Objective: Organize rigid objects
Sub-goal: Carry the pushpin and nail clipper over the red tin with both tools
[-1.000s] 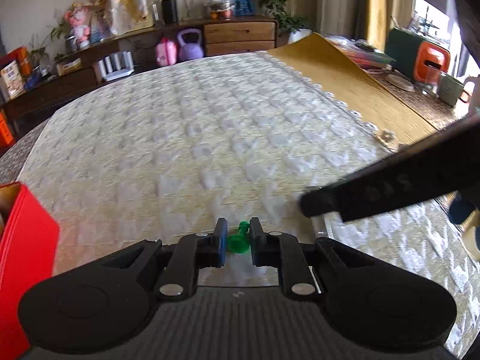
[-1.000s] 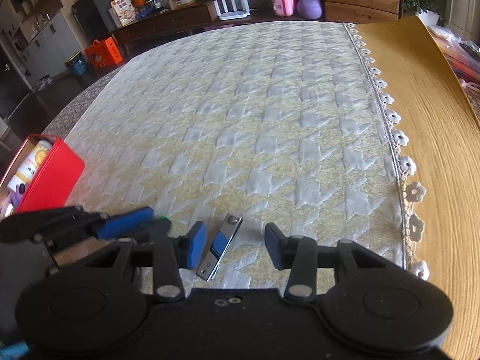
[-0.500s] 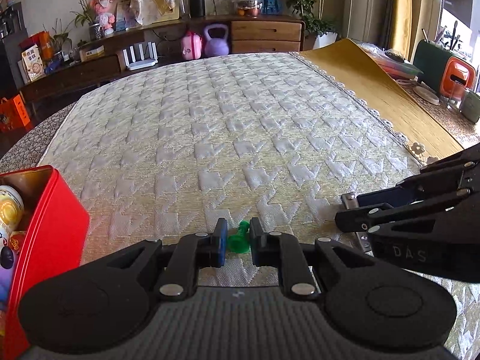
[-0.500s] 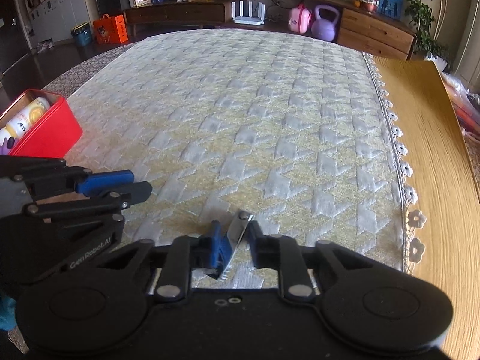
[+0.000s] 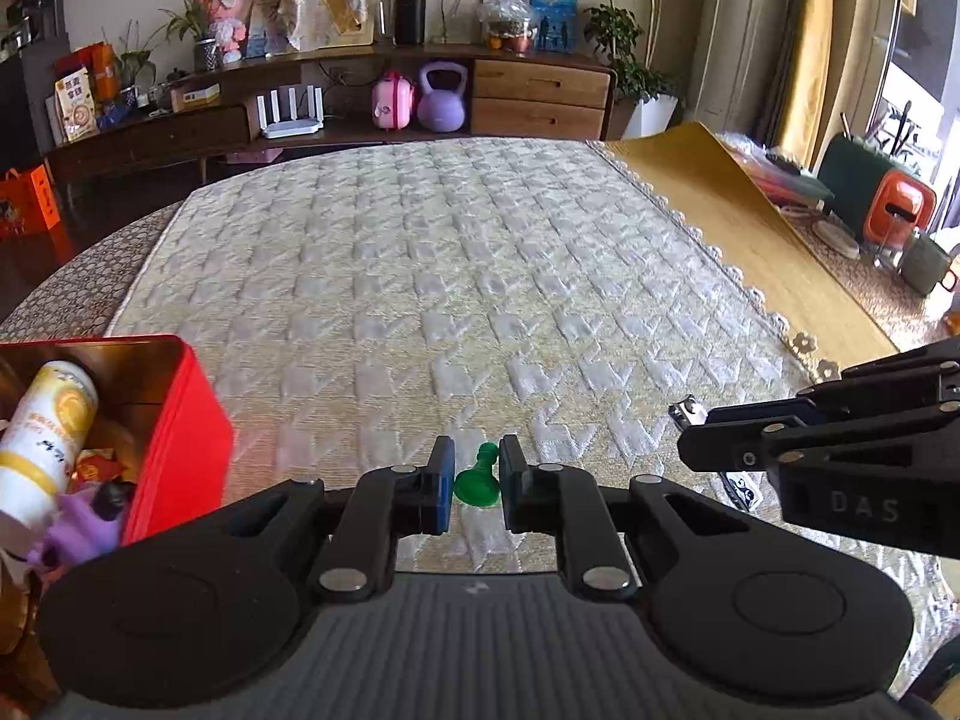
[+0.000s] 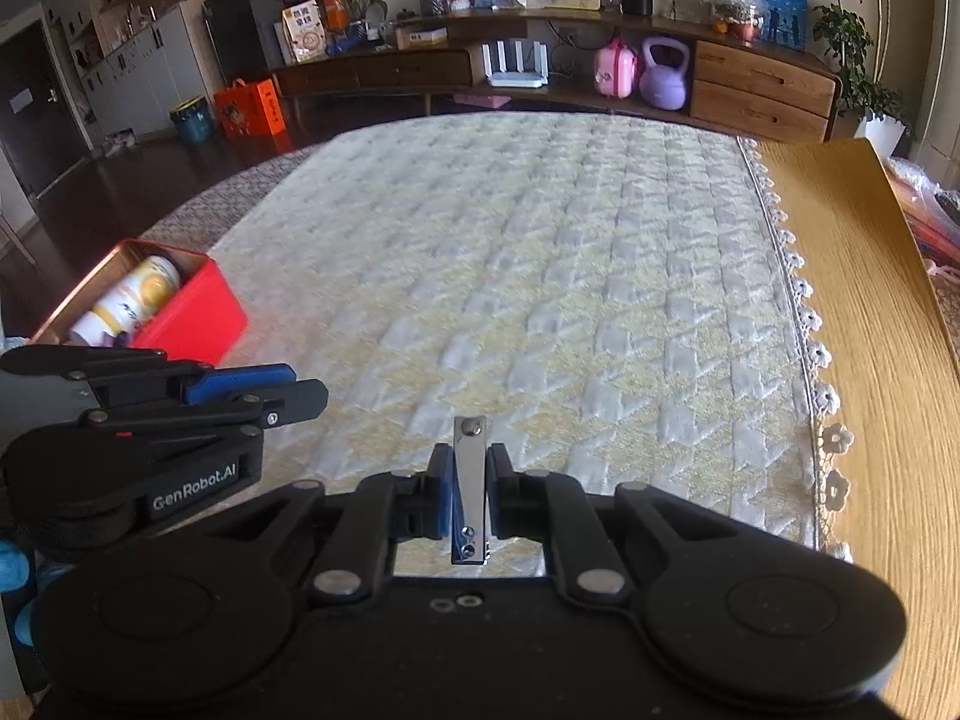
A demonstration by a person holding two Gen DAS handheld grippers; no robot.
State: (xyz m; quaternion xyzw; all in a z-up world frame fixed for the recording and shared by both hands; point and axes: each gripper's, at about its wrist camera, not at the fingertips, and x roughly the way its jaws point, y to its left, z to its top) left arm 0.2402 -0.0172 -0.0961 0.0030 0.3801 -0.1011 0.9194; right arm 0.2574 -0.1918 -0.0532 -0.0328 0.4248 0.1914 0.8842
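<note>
Two grippers are in my hands, and each one is clamped on something small. My left gripper is closed tight on a green chess pawn, just right of the red tin. My right gripper pinches a metal nail clipper edge-on, farther right of the tin. My left camera alone shows the clipper's tip poking sideways from the other gripper, and a purple thing in the tin beside the white bottle. My right camera alone shows the tin's far rim and the dark doorway beyond it. The tin sits on a quilted cream cloth with a lace edge over a yellow wooden table; behind it a low sideboard carries a purple kettlebell.
</note>
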